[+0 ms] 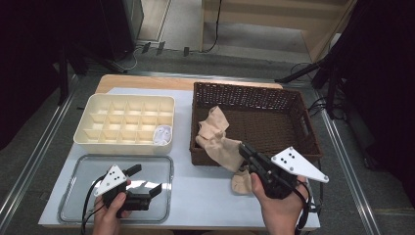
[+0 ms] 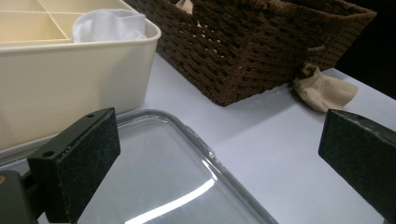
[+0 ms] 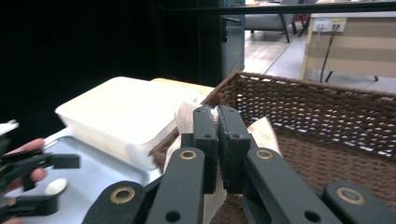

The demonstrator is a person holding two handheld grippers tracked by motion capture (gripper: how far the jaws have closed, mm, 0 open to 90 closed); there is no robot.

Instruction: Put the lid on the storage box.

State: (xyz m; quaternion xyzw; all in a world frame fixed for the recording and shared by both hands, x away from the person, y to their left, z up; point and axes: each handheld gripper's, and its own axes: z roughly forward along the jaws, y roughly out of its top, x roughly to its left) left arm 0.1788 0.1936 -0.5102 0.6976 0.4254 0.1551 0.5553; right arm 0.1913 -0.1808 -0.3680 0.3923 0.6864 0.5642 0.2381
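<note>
Here, a limp beige nylon stocking [image 1: 219, 138], crumpled and draped over the near wall of the brown woven wicker basket [image 1: 303, 128], toe end down on the pale table [image 1: 205, 188]. Long axis from basket interior toward the near table edge. Pinched between the fully closed jaws of the right gripper [image 1: 243, 151]. Alongside, a cream plastic divided organiser box [image 1: 125, 142] and a clear plastic tray [image 1: 164, 196]. Left gripper [image 1: 145, 179] over the tray, jaws wide apart, empty.

We see a cream divider box [image 1: 125, 124] at the table's [image 1: 205, 196] left, one white rolled item [image 1: 162, 134] in its near-right compartment. A clear plastic tray [image 1: 161, 164] lies just in front of it. Beyond the table we note grey floor, a wooden cabinet [image 1: 313, 19], cables and dark stands [image 1: 313, 73].
</note>
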